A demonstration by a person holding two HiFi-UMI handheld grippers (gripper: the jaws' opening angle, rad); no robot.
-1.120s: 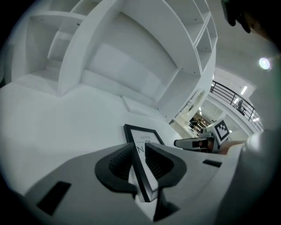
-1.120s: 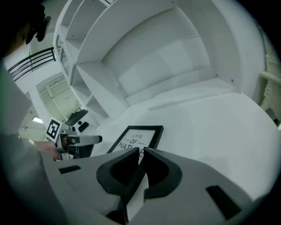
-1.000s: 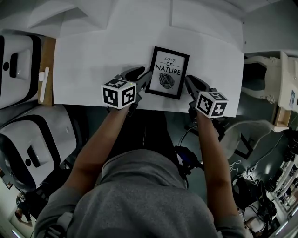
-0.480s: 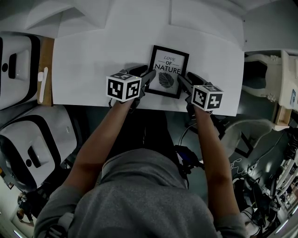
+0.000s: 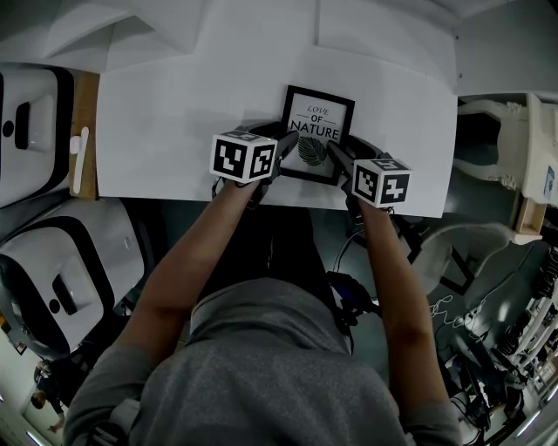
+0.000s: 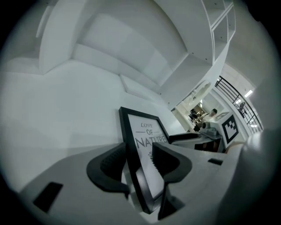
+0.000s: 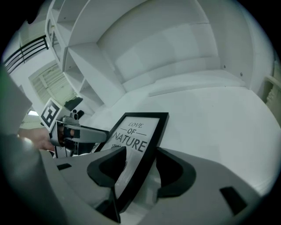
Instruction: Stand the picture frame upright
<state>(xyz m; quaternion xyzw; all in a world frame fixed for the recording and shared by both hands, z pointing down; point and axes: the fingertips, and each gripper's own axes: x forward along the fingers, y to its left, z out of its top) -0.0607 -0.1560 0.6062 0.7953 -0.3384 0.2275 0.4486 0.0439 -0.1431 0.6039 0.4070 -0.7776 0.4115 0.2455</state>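
A black picture frame with a "Love of Nature" print lies flat on the white table, near its front edge. My left gripper is at the frame's left edge and my right gripper at its right edge. In the left gripper view the frame has its left border between the jaws of my left gripper. In the right gripper view the frame has its right border between the jaws of my right gripper. Both pairs of jaws have just been opening and stand wide, not pressing the frame.
White machines stand left of the table beside a wooden strip. White furniture and cables sit to the right. Bare tabletop runs left of the frame and behind it up to a white wall unit.
Both grippers have moved inward and forward onto the frame's side edges. The right gripper's jaws have opened. The frame has not moved.
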